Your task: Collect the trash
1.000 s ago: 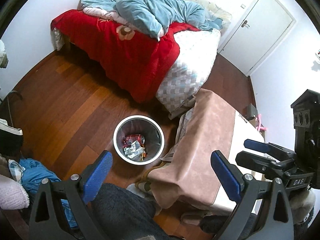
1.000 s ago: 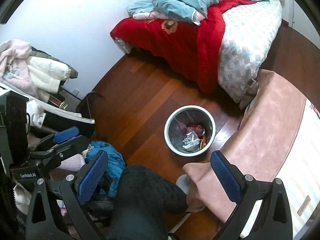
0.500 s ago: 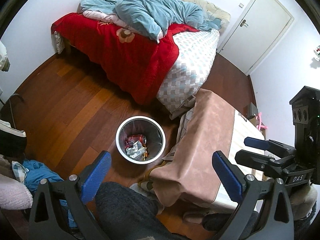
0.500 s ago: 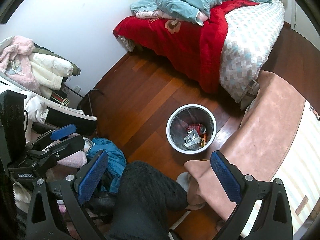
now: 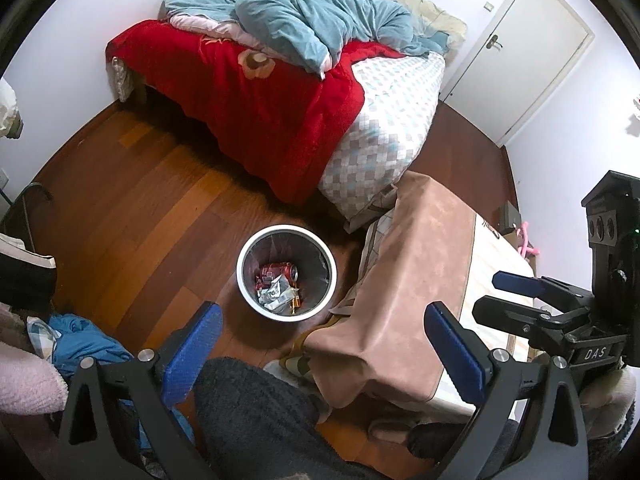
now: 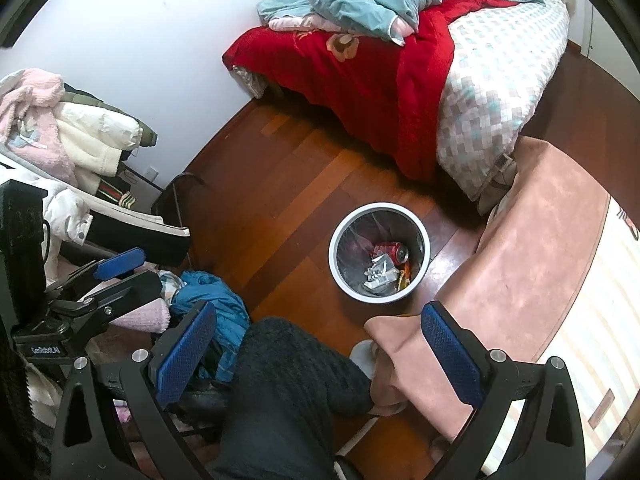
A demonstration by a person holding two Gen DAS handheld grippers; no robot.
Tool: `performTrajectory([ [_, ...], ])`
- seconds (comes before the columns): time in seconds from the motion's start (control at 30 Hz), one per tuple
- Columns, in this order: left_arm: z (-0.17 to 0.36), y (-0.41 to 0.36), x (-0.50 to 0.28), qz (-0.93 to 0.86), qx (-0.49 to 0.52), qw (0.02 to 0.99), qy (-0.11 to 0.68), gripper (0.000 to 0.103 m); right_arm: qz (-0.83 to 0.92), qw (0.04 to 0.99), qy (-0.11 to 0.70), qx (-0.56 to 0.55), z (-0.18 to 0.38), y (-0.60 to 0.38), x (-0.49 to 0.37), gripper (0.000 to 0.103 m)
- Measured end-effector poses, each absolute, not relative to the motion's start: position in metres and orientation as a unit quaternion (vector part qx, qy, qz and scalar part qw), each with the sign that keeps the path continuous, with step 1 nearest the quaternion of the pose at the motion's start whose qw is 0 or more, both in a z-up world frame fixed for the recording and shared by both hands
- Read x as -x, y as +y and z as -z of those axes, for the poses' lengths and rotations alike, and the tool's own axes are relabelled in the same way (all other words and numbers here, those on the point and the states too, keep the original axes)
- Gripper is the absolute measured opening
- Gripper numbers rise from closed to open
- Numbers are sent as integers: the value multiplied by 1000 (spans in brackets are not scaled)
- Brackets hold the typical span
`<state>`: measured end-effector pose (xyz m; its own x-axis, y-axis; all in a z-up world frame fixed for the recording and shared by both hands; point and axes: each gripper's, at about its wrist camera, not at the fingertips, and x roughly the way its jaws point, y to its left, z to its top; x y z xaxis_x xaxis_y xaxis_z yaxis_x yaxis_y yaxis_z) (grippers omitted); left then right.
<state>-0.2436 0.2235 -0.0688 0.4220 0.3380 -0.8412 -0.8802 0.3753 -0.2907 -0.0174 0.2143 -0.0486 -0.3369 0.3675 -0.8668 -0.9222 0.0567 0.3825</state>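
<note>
A round white-rimmed trash bin [image 5: 325, 256] stands on the wooden floor and holds a red can [image 5: 280, 269], crumpled silver wrappers [image 5: 274, 292] and other scraps. It also shows in the right wrist view [image 6: 337, 236]. My left gripper [image 5: 320, 354] is open and empty, held high above the floor near the bin. My right gripper [image 6: 320, 354] is open and empty too. It also shows at the right of the left wrist view [image 5: 516, 296], over the table. The left gripper shows at the left of the right wrist view [image 6: 124, 272].
A bed with a red blanket [image 5: 256, 92] and a blue duvet stands behind the bin. A table under a pink-brown cloth [image 5: 416, 280] is at the right. Clothes are piled at the left [image 6: 72, 140]. The person's dark-trousered leg [image 6: 288, 392] is below. A white door [image 5: 524, 44] is at the back right.
Both grippers have risen and drawn back a little, so the bin looks slightly farther and shifted right. Both stay open and empty.
</note>
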Motion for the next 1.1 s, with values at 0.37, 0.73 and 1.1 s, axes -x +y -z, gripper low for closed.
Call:
performTrajectory([
  [0.37,79,225,240,-403,387,745,364,103,-623,511,526,273,62,217,12,103],
  [0.73,84,225,238,-401,393,742,367,103,-622,506,529,277,66,216,12,103],
  [1.1,84,225,239,-401,392,742,367,103,-625,503,530,276,65,215,14,103],
])
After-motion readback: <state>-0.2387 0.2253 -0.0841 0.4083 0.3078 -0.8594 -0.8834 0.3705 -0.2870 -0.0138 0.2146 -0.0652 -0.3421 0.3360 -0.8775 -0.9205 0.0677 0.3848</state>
